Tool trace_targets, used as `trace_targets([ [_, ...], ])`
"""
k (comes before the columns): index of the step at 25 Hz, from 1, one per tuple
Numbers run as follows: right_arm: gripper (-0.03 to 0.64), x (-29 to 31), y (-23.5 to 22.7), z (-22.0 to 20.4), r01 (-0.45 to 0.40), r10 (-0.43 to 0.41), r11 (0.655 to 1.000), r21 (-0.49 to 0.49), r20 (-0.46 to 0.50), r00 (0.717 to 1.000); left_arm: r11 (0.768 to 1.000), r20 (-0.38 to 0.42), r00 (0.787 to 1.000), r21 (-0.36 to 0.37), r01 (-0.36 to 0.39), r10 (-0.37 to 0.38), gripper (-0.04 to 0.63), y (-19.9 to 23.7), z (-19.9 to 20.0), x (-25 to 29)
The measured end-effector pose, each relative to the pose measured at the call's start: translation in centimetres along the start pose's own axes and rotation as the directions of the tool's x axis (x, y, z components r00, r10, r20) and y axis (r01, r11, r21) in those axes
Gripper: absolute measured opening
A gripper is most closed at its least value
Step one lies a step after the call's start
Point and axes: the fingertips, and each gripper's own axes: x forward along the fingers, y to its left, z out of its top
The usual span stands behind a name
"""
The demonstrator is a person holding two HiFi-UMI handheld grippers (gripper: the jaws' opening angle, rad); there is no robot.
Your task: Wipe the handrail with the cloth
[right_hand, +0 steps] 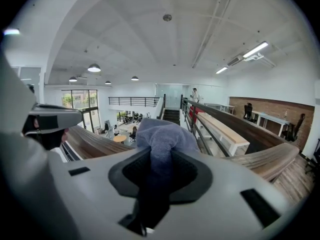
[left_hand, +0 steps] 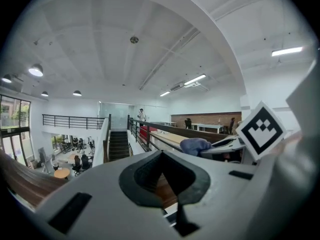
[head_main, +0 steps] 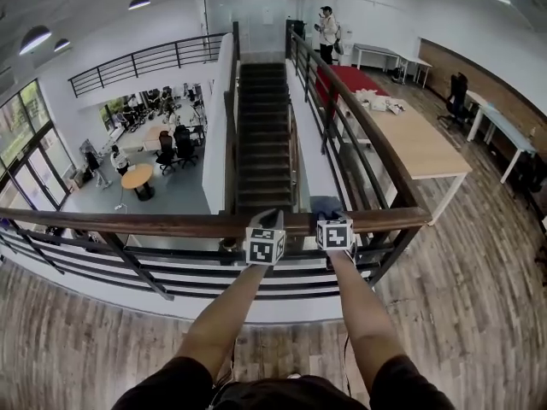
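A brown wooden handrail runs across in front of me on black bars, then turns away at the right corner. My right gripper is over the rail and shut on a blue-grey cloth that bunches out past its jaws. In the right gripper view the cloth fills the jaw gap of the right gripper, with the handrail below. My left gripper sits just left of it at the rail. The left gripper has its jaws together on nothing, and the cloth shows to its right.
Beyond the rail is a drop to a lower floor with a dark staircase, round tables and seated people. A long wooden table stands on the right landing, and a person stands far back. Wood flooring lies under me.
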Motion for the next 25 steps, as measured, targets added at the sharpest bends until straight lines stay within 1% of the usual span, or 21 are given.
trace_targets([
  [4, 0.091, -1.5, -7.2, -1.5, 0.061, -0.060, 0.998, 0.023, -0.015, 0.998, 0.998, -0.002, 0.998, -0.003, 0.062, -0.062, -0.003, -5.2, 0.2, 1.9],
  [8, 0.091, -2.3, -13.5, -2.5, 0.113, -0.111, 0.993, 0.042, -0.032, 0.993, 0.995, -0.012, 0.995, 0.001, 0.097, -0.097, -0.003, -8.5, 0.3, 4.0],
  [11, 0.091, -3.0, -16.5, -3.3, 0.115, -0.114, 0.992, 0.051, -0.024, 0.993, 0.992, -0.015, 0.992, -0.003, 0.126, -0.126, -0.003, -11.0, 0.4, 4.8],
  [14, 0.091, -3.2, -18.6, -3.5, 0.121, -0.120, 0.992, 0.046, -0.018, 0.993, 0.988, -0.013, 0.988, -0.001, 0.154, -0.154, -0.003, -13.2, 0.8, 5.9],
  [17, 0.091, -3.7, -20.9, -3.5, 0.158, -0.157, 0.987, 0.032, -0.027, 0.987, 0.985, -0.016, 0.985, 0.000, 0.172, -0.172, -0.003, -15.0, 1.0, 7.0],
  [22, 0.091, -4.9, -27.1, -4.7, 0.231, -0.228, 0.972, 0.048, -0.062, 0.972, 0.976, -0.029, 0.975, 0.012, 0.220, -0.219, -0.003, -18.4, 0.7, 7.8],
  [25, 0.091, -5.7, -30.1, -5.4, 0.271, -0.267, 0.961, 0.057, -0.076, 0.961, 0.972, -0.037, 0.971, 0.009, 0.237, -0.236, -0.003, -19.4, 0.1, 7.5],
])
